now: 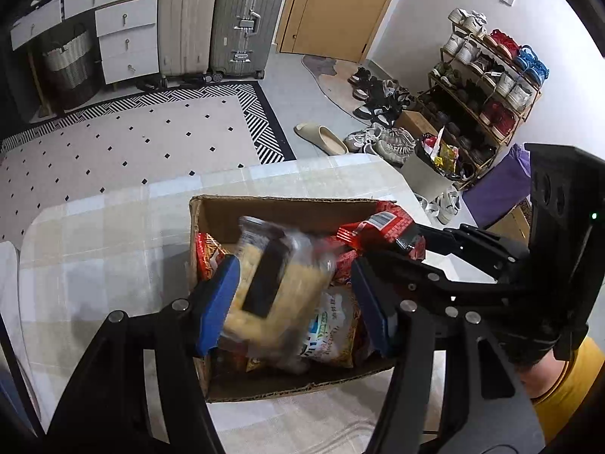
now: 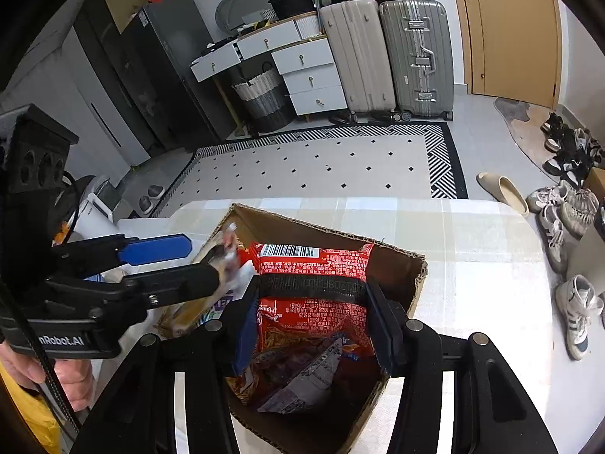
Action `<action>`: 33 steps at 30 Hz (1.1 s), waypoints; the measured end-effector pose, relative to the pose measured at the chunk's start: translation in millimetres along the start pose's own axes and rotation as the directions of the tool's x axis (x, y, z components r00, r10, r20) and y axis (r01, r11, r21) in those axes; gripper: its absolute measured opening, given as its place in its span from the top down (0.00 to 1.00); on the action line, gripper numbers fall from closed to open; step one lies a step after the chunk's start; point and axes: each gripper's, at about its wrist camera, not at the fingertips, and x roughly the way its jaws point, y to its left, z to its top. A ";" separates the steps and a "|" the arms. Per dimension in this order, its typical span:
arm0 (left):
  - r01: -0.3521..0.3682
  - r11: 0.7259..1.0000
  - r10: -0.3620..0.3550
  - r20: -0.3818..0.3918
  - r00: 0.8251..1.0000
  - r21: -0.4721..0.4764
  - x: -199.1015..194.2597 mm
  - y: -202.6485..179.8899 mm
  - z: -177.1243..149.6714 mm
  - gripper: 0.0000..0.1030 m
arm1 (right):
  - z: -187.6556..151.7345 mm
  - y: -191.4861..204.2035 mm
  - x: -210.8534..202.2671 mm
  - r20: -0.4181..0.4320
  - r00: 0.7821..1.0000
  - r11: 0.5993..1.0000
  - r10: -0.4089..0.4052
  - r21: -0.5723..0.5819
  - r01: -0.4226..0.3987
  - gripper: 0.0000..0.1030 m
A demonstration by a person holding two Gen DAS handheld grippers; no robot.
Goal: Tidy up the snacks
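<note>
An open cardboard box (image 1: 283, 204) (image 2: 397, 261) stands on the plaid-covered table (image 1: 94, 246) (image 2: 472, 246) with several snack packets inside. Over its left half, my left gripper (image 1: 291, 302) (image 2: 200, 261) is closed on a clear bag of yellow snacks (image 1: 287, 287), which is smeared by motion blur. My right gripper (image 2: 314, 314) (image 1: 410, 242) is shut on a red snack packet (image 2: 310, 265) (image 1: 378, 223) with a barcode, held upright over the box's right side. A white and orange packet (image 1: 332, 325) and a purple-white one (image 2: 302, 378) lie below.
Beyond the table edge lie a patterned rug (image 1: 132, 140), a beige slipper (image 1: 321, 138), shoes and a shoe rack (image 1: 487, 87), and a full waste bin (image 1: 435, 166). Two suitcases (image 2: 389, 56) and white drawers (image 2: 310, 79) line the far wall. A hand (image 2: 72, 378) holds the left gripper.
</note>
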 end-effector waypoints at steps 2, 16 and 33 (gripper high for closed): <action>0.000 1.000 0.000 0.006 1.000 -0.009 -2.1 2.0 -3.3 0.44 | -0.2 0.4 0.1 0.000 1.000 1.000 -0.007 -0.003 0.007 0.50; 0.008 1.000 -0.006 0.084 0.996 -0.030 -50.6 15.5 -17.2 0.44 | 2.6 7.8 -1.3 0.004 1.000 0.999 -0.031 -0.031 0.031 0.50; -0.009 1.000 0.013 0.161 0.987 -0.027 -126.3 6.5 -50.7 0.44 | -12.4 18.4 -81.4 0.175 0.984 0.999 -0.034 -0.020 0.038 0.34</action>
